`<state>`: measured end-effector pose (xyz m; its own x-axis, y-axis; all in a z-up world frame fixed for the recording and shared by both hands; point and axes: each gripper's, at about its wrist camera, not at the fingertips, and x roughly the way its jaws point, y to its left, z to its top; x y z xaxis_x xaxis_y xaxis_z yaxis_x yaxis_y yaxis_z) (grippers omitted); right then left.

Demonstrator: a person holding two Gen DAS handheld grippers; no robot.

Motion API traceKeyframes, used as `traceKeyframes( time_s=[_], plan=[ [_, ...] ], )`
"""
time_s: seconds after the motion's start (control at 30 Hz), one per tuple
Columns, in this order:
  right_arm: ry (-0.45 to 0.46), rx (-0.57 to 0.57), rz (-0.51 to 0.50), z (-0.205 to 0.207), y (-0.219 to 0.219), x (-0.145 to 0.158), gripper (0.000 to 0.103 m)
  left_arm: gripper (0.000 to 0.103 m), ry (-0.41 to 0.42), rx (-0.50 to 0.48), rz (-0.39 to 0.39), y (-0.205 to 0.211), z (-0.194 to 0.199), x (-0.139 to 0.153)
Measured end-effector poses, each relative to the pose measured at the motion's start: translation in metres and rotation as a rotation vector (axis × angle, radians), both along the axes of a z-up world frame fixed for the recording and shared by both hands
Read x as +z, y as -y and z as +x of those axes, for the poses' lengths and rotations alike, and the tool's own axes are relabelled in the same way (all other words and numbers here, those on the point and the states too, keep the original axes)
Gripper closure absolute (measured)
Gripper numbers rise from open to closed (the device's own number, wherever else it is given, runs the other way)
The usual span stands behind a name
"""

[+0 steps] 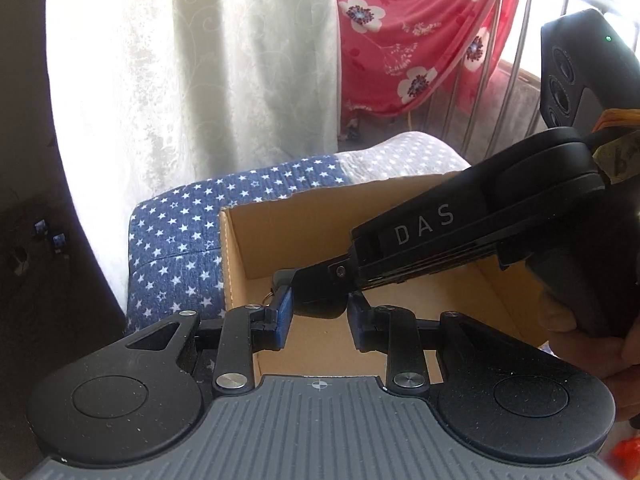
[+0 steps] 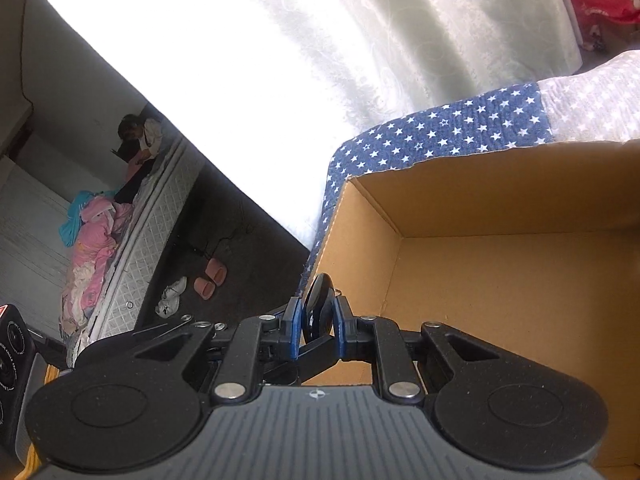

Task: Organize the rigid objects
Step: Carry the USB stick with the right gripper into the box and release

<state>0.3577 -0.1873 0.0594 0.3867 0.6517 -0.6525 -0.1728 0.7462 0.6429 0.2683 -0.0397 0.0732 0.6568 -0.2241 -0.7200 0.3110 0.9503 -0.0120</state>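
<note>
A small black key fob (image 2: 318,304) with a metal ring stands upright between the blue pads of my right gripper (image 2: 318,322), which is shut on it. In the left wrist view the right gripper (image 1: 285,280) reaches in from the right, and the fob's rounded lower end (image 1: 320,306) fills the gap between the pads of my left gripper (image 1: 320,320), which also looks shut on it. Both grippers hang over the near left corner of an open cardboard box (image 1: 280,232). What shows of the box's floor (image 2: 500,280) is bare.
The box rests on blue star-print bedding (image 1: 176,248) beside a pale curtain (image 1: 240,80). A red floral cloth (image 1: 400,40) hangs on a metal rail behind. A hand (image 1: 580,344) holds the right gripper's handle. Across the floor, slippers (image 2: 210,280) lie by a mattress where a person (image 2: 140,136) sits.
</note>
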Motion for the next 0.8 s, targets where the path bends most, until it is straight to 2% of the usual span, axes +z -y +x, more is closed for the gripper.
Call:
traceKeyframes(
  time_s=[0.13,0.43,0.63,0.8],
  plan=[
    [-0.077,-0.004,-0.028,0.033,-0.007,-0.024,0.086,0.073,-0.007,0.032,0.040,-0.003,0.020,-0.006],
    [-0.135,-0.031,-0.118,0.089,-0.020,-0.056,0.086,0.072,0.043,0.057,0.023,-0.013,0.017,0.003],
    [-0.178,-0.038,-0.154,0.102,-0.022,-0.072,0.084,0.070,0.077,0.062,0.008,-0.018,0.002,0.012],
    [-0.148,-0.053,-0.189,0.090,-0.014,-0.058,0.080,0.068,0.111,0.055,-0.006,-0.021,-0.015,0.022]
  ],
)
